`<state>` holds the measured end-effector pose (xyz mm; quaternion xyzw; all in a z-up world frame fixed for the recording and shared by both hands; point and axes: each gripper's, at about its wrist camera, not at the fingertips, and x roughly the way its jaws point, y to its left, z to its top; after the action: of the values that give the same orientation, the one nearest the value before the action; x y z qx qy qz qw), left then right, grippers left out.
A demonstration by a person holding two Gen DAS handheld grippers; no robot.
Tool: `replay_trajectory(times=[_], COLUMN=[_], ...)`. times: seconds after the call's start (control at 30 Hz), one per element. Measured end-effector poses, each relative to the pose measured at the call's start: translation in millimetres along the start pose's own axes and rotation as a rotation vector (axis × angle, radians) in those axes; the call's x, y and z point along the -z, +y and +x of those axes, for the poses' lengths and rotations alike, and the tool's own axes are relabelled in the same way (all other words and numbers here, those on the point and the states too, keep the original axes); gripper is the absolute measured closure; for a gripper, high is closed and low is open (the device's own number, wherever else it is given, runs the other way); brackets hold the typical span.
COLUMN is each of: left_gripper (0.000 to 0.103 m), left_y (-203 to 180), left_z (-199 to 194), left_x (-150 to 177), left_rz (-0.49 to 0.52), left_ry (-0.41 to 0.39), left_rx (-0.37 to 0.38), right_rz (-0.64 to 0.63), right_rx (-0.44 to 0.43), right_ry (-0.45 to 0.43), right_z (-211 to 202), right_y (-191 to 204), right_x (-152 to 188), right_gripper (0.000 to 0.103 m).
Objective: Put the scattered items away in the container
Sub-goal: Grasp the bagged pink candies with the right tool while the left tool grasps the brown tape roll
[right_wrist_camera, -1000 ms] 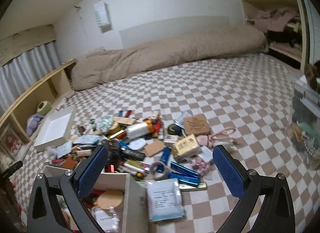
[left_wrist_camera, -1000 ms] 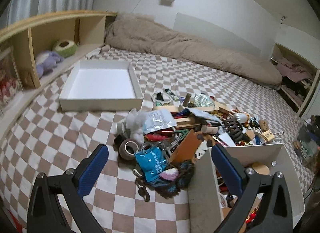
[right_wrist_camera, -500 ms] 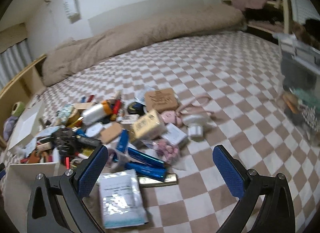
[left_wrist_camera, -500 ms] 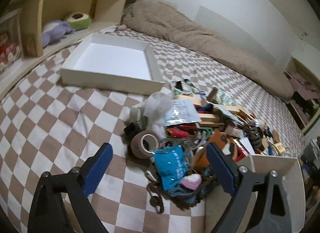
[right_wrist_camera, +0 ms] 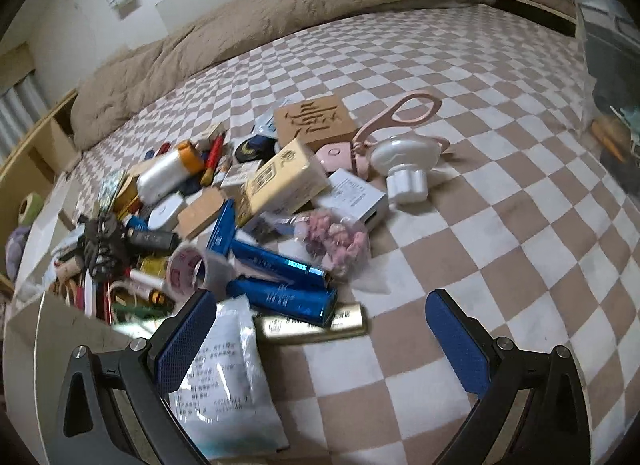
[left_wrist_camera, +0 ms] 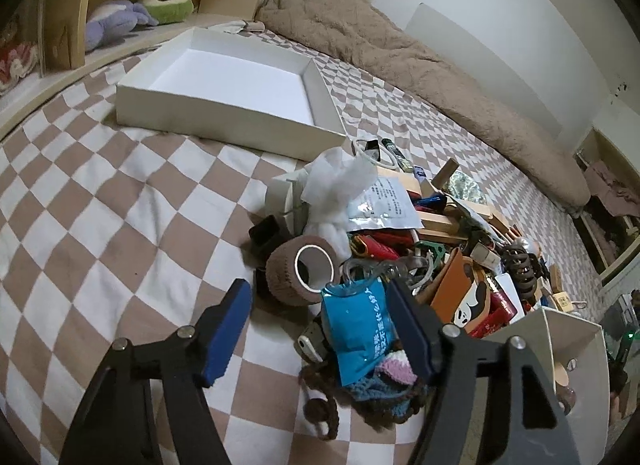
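Note:
A pile of small items lies on the checkered bed. In the left wrist view my left gripper [left_wrist_camera: 320,329] is open and low over the pile's near edge, with a brown tape roll [left_wrist_camera: 302,270] and a blue packet [left_wrist_camera: 360,325] between and just beyond its fingers. The empty white shallow box [left_wrist_camera: 224,77] sits behind. A second white box [left_wrist_camera: 576,349] with items stands at the right. In the right wrist view my right gripper [right_wrist_camera: 322,339] is open and empty, above blue tubes [right_wrist_camera: 280,297], a gold bar [right_wrist_camera: 312,325] and a white pouch [right_wrist_camera: 224,377].
A brown duvet [left_wrist_camera: 400,49] lies along the wall. A wooden shelf with plush toys [left_wrist_camera: 132,13] runs along the left. A pink-flower bag [right_wrist_camera: 336,239], a yellow box [right_wrist_camera: 284,181] and a white knob-shaped piece [right_wrist_camera: 404,161] lie in the pile. Bare checkered sheet [right_wrist_camera: 500,265] lies to the right.
Both grippers have moved forward and down toward the pile. The left gripper's fingers have narrowed around the tape roll and blue packet. The right gripper is now closer to the blue tubes.

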<state>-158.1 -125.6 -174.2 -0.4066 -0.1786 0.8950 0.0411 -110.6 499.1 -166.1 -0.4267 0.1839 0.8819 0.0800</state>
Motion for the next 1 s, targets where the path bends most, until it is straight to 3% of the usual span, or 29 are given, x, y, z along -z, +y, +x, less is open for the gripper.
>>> replay_trajectory(times=[0.43, 0.53, 0.57, 0.63, 0.67, 0.73, 0.83, 1.0], left_gripper=[0.034, 0.034, 0.034, 0.034, 0.034, 0.035, 0.035, 0.035], left_y=[2.2, 4.4, 6.0, 7.9, 8.0, 7.7, 7.2, 10.2], left_z=[22.4, 26.2, 27.6, 31.0, 33.0, 36.6, 40.4, 41.1], left_x=[-9.2, -9.6, -9.8, -10.5, -10.8, -10.7, -10.7, -10.8], left_rz=[-0.033, -0.036, -0.043, -0.053, -0.053, -0.05, -0.043, -0.05], left_ry=[0.016, 0.019, 0.021, 0.025, 0.027, 0.031, 0.032, 0.033], left_rx=[0.023, 0.02, 0.021, 0.017, 0.011, 0.003, -0.007, -0.004], right_rz=[-0.03, -0.011, -0.002, 0.001, 0.003, 0.002, -0.005, -0.028], right_rx=[0.074, 0.048, 0.04, 0.036, 0.033, 0.028, 0.006, 0.004], right_ry=[-0.021, -0.017, -0.007, 0.022, 0.025, 0.016, 0.003, -0.03], right_z=[28.5, 31.4, 33.5, 38.5, 39.7, 39.0, 36.7, 28.3], right_y=[2.0, -2.9, -4.4, -5.2, -5.8, -6.4, -7.9, -6.1], right_x=[-21.7, -22.6, -22.5, -21.2, -20.6, -20.1, -19.6, -18.9], right_gripper=[0.0, 0.002, 0.006, 0.031, 0.034, 0.052, 0.065, 0.076])
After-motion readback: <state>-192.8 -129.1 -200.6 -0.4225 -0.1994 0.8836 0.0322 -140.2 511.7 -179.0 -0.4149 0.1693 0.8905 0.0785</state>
